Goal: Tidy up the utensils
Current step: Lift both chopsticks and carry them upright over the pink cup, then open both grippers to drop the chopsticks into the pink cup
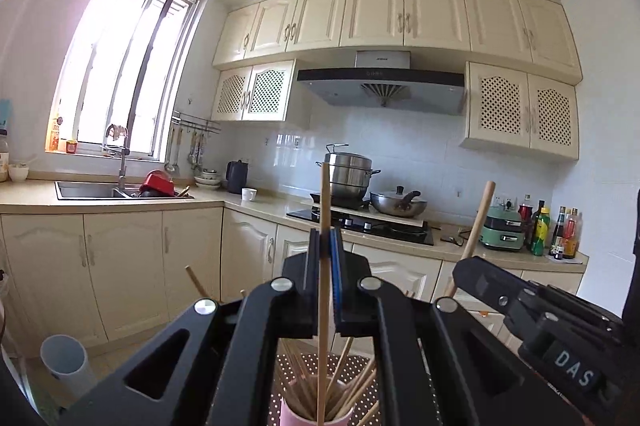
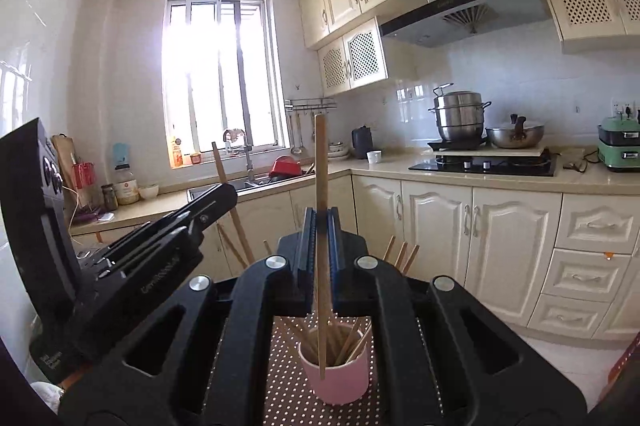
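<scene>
In the left wrist view, a chopstick [image 1: 325,209] is being gripped upright by the left gripper [image 1: 326,250], its jaws clenched on the stick. Below, a pink cup [image 1: 298,416] of chopsticks is standing on a dotted mat [image 1: 360,378]. The right gripper [image 1: 466,266] is seen at the right, a second stick [image 1: 480,222] being held in it.

In the right wrist view, that stick [image 2: 321,169] is being clamped upright by the right gripper [image 2: 321,226], its lower end overlapping the cup [image 2: 340,382]. The left gripper [image 2: 228,193] is seen at the left.
</scene>
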Available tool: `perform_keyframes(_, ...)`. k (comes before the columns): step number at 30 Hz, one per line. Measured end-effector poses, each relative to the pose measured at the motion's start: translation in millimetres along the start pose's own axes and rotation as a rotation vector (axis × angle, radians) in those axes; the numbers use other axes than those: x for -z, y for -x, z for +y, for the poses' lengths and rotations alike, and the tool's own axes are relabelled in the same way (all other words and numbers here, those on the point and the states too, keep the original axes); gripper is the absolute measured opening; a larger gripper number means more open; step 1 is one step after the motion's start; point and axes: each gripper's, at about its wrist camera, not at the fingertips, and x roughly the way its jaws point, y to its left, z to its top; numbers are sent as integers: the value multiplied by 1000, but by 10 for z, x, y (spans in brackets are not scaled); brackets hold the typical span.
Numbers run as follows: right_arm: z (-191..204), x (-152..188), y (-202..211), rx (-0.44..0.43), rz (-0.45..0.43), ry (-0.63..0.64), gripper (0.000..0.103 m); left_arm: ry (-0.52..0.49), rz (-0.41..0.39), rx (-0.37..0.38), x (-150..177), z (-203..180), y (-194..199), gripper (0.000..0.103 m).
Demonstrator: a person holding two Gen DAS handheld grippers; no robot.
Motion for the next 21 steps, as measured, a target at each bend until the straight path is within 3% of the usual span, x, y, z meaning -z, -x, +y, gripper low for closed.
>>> perform_keyframes(10, -77, 117, -236, 26, -8, -7, 6, -2, 29, -23, 275, 28, -338, 6)
perform_keyframes(21, -96, 192, -314, 27, -1, -20, 6, -44, 101, -39, 502, 34, -400, 6)
